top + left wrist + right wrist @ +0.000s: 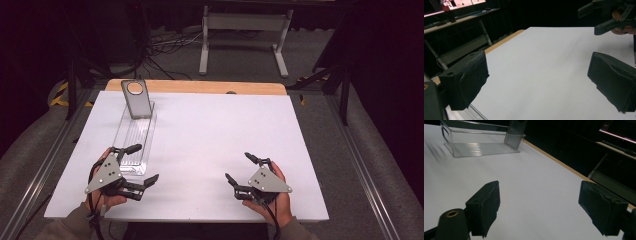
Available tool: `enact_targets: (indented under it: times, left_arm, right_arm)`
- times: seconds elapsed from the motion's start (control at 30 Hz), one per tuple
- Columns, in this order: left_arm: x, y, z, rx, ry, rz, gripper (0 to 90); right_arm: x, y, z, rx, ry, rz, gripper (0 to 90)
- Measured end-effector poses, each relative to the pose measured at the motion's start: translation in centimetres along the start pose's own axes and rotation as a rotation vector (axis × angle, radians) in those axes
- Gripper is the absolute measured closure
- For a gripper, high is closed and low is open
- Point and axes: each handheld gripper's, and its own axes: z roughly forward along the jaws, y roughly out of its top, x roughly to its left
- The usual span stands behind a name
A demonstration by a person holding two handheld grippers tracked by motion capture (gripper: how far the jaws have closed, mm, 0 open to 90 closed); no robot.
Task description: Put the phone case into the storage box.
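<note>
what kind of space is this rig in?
Probably a lab or recording bay, not a home: a white-topped table on a metal frame, loose cables on grey carpet, dark surroundings, and a lit monitor on a side bench.

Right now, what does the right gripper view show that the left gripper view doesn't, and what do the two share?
Right gripper view: the clear plastic bin lying on the white table, with the grey phone leaning upright at its far end.

Left gripper view: the other hand-held gripper, jaws apart, held by fingers at the top right, plus a frame with a lit screen at the top left.

Both: the same white tabletop with its wooden edge, and their own black jaws spread wide with nothing between them.
</note>
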Motion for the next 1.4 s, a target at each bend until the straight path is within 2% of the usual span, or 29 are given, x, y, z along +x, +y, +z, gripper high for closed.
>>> enact_targets:
  times: [0.27,0.37,0.5,0.57,1.0,1.2,1.4]
  left_arm:
    - [-0.9,-1.2,0.1,0.043,-0.02,-0.017,3.6]
    - [-1.2,-1.6,0.2,0.065,-0.026,-0.008,3.4]
    - [-1.6,-2.0,0.3,0.083,-0.035,-0.019,3.2]
    - [-1.6,-2.2,0.3,0.095,-0.027,-0.005,3.1]
    - [-1.6,-2.5,0.4,0.103,-0.021,-0.026,3.2]
    - [-1.5,-2.4,0.3,0.1,-0.025,-0.02,3.2]
    - [-1.5,-2.3,-0.1,0.075,-0.034,-0.021,3.2]
  right_arm:
    - [0.2,0.0,-0.1,-0.006,0.01,-0.009,17.9]
    - [0.3,-0.1,-0.1,-0.012,0.025,-0.004,15.8]
    - [0.5,-0.1,-0.1,-0.015,0.04,-0.001,13.9]
    - [0.6,-0.1,-0.1,-0.015,0.044,-0.004,13.3]
    - [0.9,-0.2,-0.1,-0.025,0.076,-0.006,10.4]
    - [0.9,-0.1,-0.1,-0.019,0.066,-0.006,10.4]
    - [1.2,0.0,-0.1,-0.013,0.059,-0.009,10.5]
